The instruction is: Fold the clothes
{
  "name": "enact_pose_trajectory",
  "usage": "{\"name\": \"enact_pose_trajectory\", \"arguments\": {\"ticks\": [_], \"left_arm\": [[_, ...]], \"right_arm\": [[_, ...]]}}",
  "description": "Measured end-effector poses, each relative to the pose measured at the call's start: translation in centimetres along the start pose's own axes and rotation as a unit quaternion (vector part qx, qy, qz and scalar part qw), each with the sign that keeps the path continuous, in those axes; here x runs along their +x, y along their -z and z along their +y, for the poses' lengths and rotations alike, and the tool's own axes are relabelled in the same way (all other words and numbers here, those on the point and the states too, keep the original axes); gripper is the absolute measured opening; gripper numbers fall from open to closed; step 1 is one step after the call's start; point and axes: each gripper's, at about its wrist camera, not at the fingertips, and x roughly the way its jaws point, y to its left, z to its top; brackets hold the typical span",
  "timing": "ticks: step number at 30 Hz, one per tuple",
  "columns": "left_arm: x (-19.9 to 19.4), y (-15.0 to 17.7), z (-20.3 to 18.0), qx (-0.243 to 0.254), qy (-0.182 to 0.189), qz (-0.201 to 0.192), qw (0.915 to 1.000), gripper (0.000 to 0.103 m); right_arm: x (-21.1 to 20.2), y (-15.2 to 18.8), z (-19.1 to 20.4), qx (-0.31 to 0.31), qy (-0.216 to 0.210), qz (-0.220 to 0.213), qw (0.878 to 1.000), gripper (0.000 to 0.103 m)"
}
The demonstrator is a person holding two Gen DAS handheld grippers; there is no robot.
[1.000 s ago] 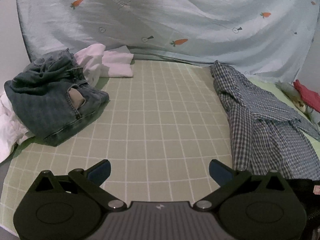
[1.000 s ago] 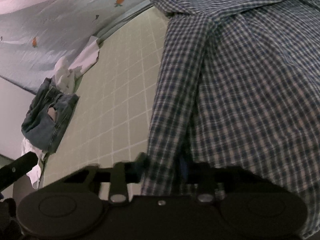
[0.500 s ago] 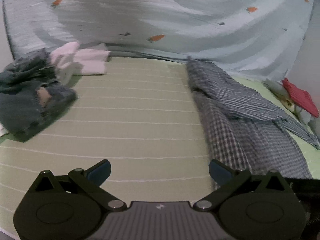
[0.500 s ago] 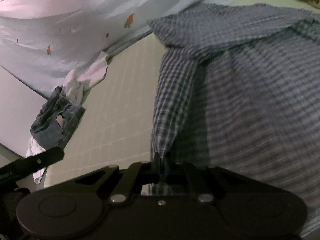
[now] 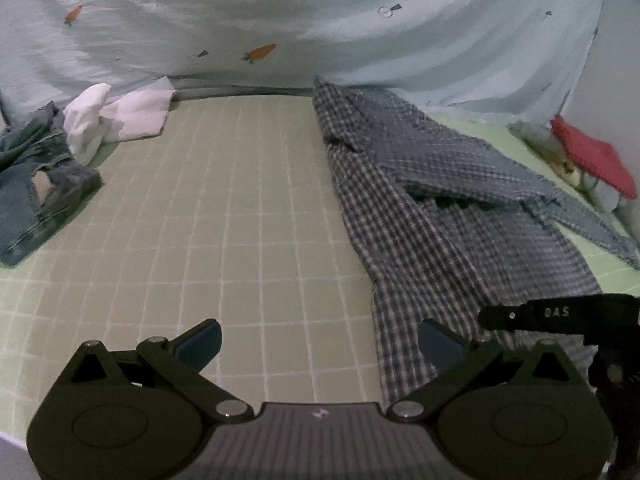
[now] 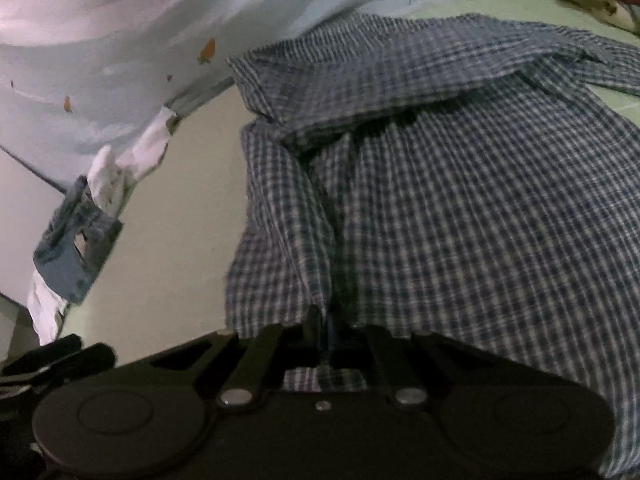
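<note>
Sheet (image 5: pixel 320 20): pale blue with small carrot prints, draped across the top of both frames, a backdrop behind the work.
Mattress cover (image 5: pixel 224 208): green with a white grid, filling the middle of the left view; the open stretch looks kept free for folding.
Shirt (image 5: pixel 432 208): blue check, spread at right of the left view, one sleeve crossed over the body, not yet a tidy fold.
Jeans (image 5: pixel 36 188): heaped at the left edge, set aside.
White cloth (image 5: pixel 120 116): bunched at upper left beside the jeans.
Red cloth (image 5: pixel 592 156): at far right.
Right gripper (image 6: pixel 322 328): jaws clenched on the shirt's near edge, probably to lift it.
Left gripper (image 5: pixel 318 340): jaws spread wide, holding nothing, beside that edge.
Writing: "DAS" on the black bar at lower right.
</note>
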Motion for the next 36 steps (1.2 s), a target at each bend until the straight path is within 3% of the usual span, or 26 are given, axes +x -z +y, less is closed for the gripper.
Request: {"name": "enact_pose_trajectory", "arguments": {"ticks": [7,10,11,12,17,27,36], "left_arm": [[-0.5,0.3,1.5,-0.035,-0.042,0.004,0.9985,0.103],[-0.5,-0.5,2.4,-0.055,-0.049,-0.003,0.9973,0.103],[-0.4,-0.8,2.6,-0.061,-0.049,-0.007,0.9969,0.103],[-0.3,-1.2,2.7,-0.065,-0.049,-0.011,0.9966,0.103],[1.0,-3.1,2.9,-0.079,-0.040,-0.021,0.9958,0.103],[5.3,-7.7,1.9,-0.082,-0.030,-0.027,0.9958,0.103],[11.5,-15.0,3.2,-0.127,-0.022,-0.029,0.9912,0.103]], "right_arm": [[1.7,0.1,0.0,-0.040,0.022,0.030,0.999,0.005],[1.9,0.0,0.1,-0.051,0.025,0.039,0.998,0.013],[1.7,-0.2,0.0,-0.052,0.027,0.037,0.998,0.024],[1.5,-0.4,-0.1,-0.053,0.031,0.032,0.998,0.034],[0.0,-2.1,-2.2,-0.016,0.041,-0.003,0.999,0.044],[-1.1,-5.8,-8.9,0.096,0.099,-0.053,0.989,0.048],[-1.1,-13.6,-17.2,0.174,0.151,-0.140,0.963,0.057]]}}
